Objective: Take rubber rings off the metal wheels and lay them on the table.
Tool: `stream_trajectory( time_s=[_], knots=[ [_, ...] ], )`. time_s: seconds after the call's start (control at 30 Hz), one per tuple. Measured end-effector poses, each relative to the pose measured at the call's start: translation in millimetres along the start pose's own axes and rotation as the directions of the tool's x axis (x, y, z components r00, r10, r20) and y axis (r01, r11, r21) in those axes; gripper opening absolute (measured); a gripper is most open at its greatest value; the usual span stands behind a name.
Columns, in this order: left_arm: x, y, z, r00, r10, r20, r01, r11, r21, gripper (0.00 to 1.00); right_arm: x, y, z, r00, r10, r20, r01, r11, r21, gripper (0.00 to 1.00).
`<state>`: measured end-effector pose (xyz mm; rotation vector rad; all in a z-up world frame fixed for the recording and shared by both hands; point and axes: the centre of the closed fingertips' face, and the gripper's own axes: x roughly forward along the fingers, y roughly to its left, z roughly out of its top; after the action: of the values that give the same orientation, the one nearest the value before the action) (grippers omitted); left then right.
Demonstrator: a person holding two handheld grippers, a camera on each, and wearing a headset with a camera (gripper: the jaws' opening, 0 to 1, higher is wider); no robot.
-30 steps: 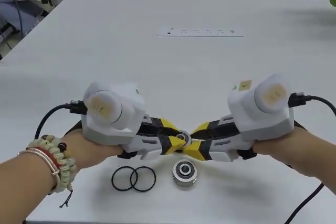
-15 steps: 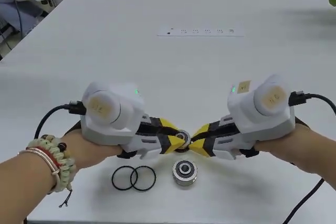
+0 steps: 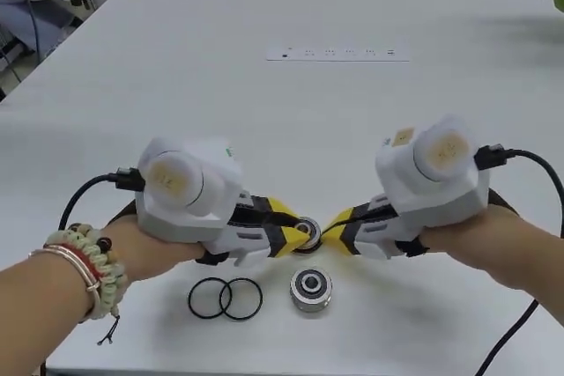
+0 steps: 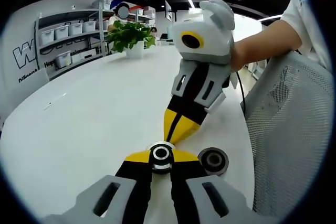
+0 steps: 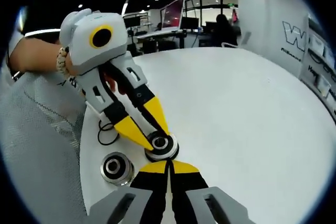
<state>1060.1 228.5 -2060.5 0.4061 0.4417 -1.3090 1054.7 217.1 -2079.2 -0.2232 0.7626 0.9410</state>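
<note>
- The held wheel (image 3: 306, 232), a small metal one with a dark hub, hangs just above the near edge of the table (image 3: 352, 129), between the tips of the two grippers.
- The left gripper (image 3: 298, 235) pinches this wheel; in the left gripper view its yellow tips (image 4: 160, 156) sit on either side of the wheel (image 4: 160, 153).
- The right gripper (image 3: 333, 226) points at the wheel from the opposite side. In the right gripper view its jaws (image 5: 169, 165) are pressed together, with the tips touching the wheel's rim (image 5: 161, 144).
- Whether a ring is caught between those tips is too small to tell.
- A second wheel (image 3: 311, 291) lies flat on the table, just below the held one and apart from both grippers.
- Two black rubber rings (image 3: 225, 298) lie on the table just left of the second wheel, overlapping each other.
- Beaded bracelets (image 3: 84, 269) circle the wrist behind the left gripper.
- A white power strip (image 3: 337, 53) lies far up the table, well apart from the work.
</note>
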Motion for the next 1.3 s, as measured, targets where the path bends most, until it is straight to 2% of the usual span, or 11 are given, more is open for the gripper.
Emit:
stream_trajectory(
  time_s=[0.2,0.4,0.47,0.73,1.3],
  knots=[
    [-0.1,-0.8,0.2,1.0,0.0,0.0,0.0,1.0,0.003,0.08,-2.7,-3.7,1.4,0.9994,0.017,0.03,-0.02,0.994,0.109,0.0],
    [-0.5,-1.5,0.6,1.0,-0.001,0.001,0.001,1.0,0.005,0.08,-8.6,0.1,8.1,0.9968,0.032,0.073,-0.046,0.976,0.211,0.0],
    [-0.5,-1.9,0.7,1.0,-0.003,0.001,0.003,1.0,0.006,0.08,-7.7,1.8,6.4,0.9974,0.033,0.064,-0.045,0.977,0.209,0.0],
    [-0.9,-2.4,1.2,1.0,-0.001,0.004,0.001,0.999,0.04,0.08,-9.3,5.7,13.4,0.9951,0.042,0.089,-0.063,0.968,0.243,0.0],
    [-0.5,-1.3,1.0,1.0,-0.003,0.005,0.003,0.999,0.038,0.07,-8.2,7.1,16.8,0.9936,0.053,0.099,-0.077,0.965,0.249,0.0]
  ],
)
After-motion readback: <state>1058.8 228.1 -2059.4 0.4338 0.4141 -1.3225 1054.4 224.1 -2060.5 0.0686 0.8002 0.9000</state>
